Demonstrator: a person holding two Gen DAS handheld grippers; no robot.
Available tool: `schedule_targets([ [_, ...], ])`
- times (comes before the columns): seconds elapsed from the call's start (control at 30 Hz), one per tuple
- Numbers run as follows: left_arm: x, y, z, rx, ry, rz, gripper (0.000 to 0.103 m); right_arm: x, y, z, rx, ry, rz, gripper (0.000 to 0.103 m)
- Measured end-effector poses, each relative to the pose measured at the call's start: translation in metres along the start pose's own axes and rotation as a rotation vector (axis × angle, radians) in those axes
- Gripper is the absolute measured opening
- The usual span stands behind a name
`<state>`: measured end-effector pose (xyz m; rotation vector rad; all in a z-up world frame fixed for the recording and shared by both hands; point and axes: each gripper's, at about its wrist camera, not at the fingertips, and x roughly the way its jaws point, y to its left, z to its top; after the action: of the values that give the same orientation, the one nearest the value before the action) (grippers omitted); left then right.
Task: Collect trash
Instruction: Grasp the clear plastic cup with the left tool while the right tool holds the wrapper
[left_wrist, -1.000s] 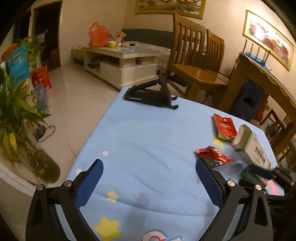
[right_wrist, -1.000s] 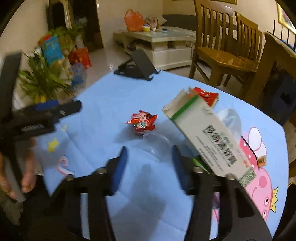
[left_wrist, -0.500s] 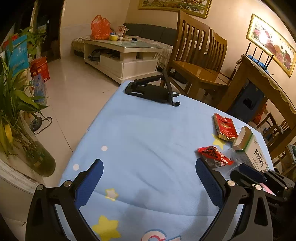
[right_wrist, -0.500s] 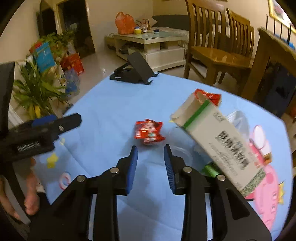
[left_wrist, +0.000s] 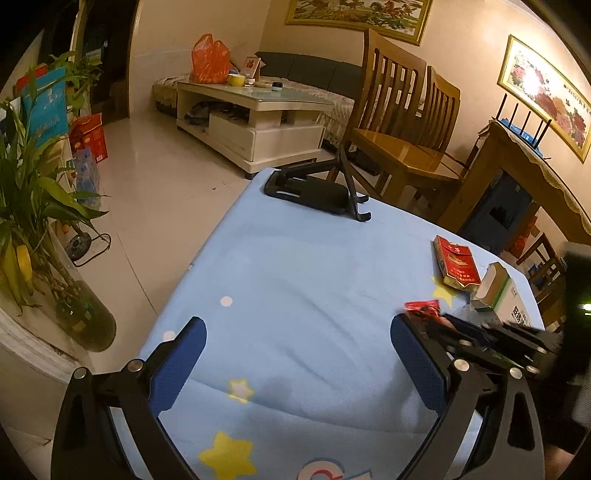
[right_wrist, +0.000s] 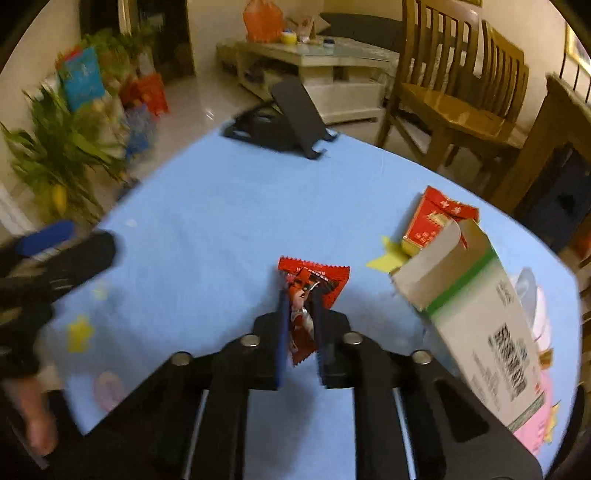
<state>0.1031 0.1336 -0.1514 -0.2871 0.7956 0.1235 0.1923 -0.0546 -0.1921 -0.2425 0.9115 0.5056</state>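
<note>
We start at our left, where the left gripper (left_wrist: 297, 360) hangs over bare blue tablecloth (left_wrist: 295, 277) with its jaws wide apart and nothing between them. It has collected nothing so far as we can see. Beyond it, at the far edge of the table, sits a black folding stand (left_wrist: 314, 188), which we judge is not trash.

Moving right, the right gripper (right_wrist: 300, 306) has just been closing, and its blue pads now pinch the lower part of the red snack wrapper (right_wrist: 312, 284), whose upper half sticks out past the fingertips. The wrapper is clamped, but whether it has lifted clear of the cloth we cannot tell. So we judge the first pickup is at the grasp stage, not yet carried anywhere.

Further right of that gripper, the rest lies uncollected: a white carton with a green stripe (right_wrist: 476, 314) with its flap open just beside the right finger, a red cigarette pack (right_wrist: 434, 218) beyond it and touching or overlapping its far end, and something clear and plastic (right_wrist: 526, 288) half hidden behind the carton.

We see no bin or bag near either gripper, so where the wrapper should go is unknown from here. Most of the task is left: one piece gripped, at least three still on the table.
</note>
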Motion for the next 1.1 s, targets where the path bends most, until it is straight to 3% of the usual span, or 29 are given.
schedule_targets([
  [0.03,0.001,0.001,0.0,-0.002,0.004,-0.01,0.096,-0.013,-0.001,-0.004,0.013,-0.027,0.03,0.004],
  [0.17,0.005,-0.005,-0.002,0.016,0.029,-0.055,0.096,-0.074,-0.026,-0.031,0.136,-0.129,0.135,0.003],
  [0.23,0.008,-0.02,-0.005,0.069,0.052,-0.102,0.096,-0.103,-0.058,-0.058,0.263,-0.167,0.207,0.003],
  [0.33,0.016,-0.053,-0.013,0.191,0.104,-0.175,0.096,-0.13,-0.096,-0.099,0.4,-0.199,0.236,0.003],
  [0.4,0.023,-0.08,-0.019,0.29,0.136,-0.212,0.096,-0.14,-0.114,-0.12,0.462,-0.211,0.237,0.003],
  [0.5,0.033,-0.109,-0.027,0.39,0.149,-0.196,0.096,-0.149,-0.134,-0.146,0.534,-0.233,0.249,0.003],
  [0.67,0.049,-0.132,-0.027,0.442,0.151,-0.158,0.096,-0.155,-0.148,-0.167,0.57,-0.256,0.276,0.003],
  [0.83,0.063,-0.142,-0.024,0.518,0.172,-0.252,0.095,-0.155,-0.155,-0.176,0.581,-0.278,0.301,0.003],
  [0.87,0.063,-0.145,-0.024,0.543,0.158,-0.251,0.091,-0.154,-0.155,-0.177,0.584,-0.282,0.302,0.003],
  [0.93,0.067,-0.151,-0.028,0.598,0.159,-0.225,0.057,-0.154,-0.155,-0.177,0.593,-0.289,0.303,0.003],
  [0.97,0.068,-0.151,-0.029,0.594,0.185,-0.243,0.048,-0.154,-0.157,-0.178,0.597,-0.293,0.303,0.003],
  [1.1,0.053,-0.145,-0.045,0.612,0.183,-0.209,0.047,-0.16,-0.162,-0.181,0.607,-0.318,0.297,0.003],
])
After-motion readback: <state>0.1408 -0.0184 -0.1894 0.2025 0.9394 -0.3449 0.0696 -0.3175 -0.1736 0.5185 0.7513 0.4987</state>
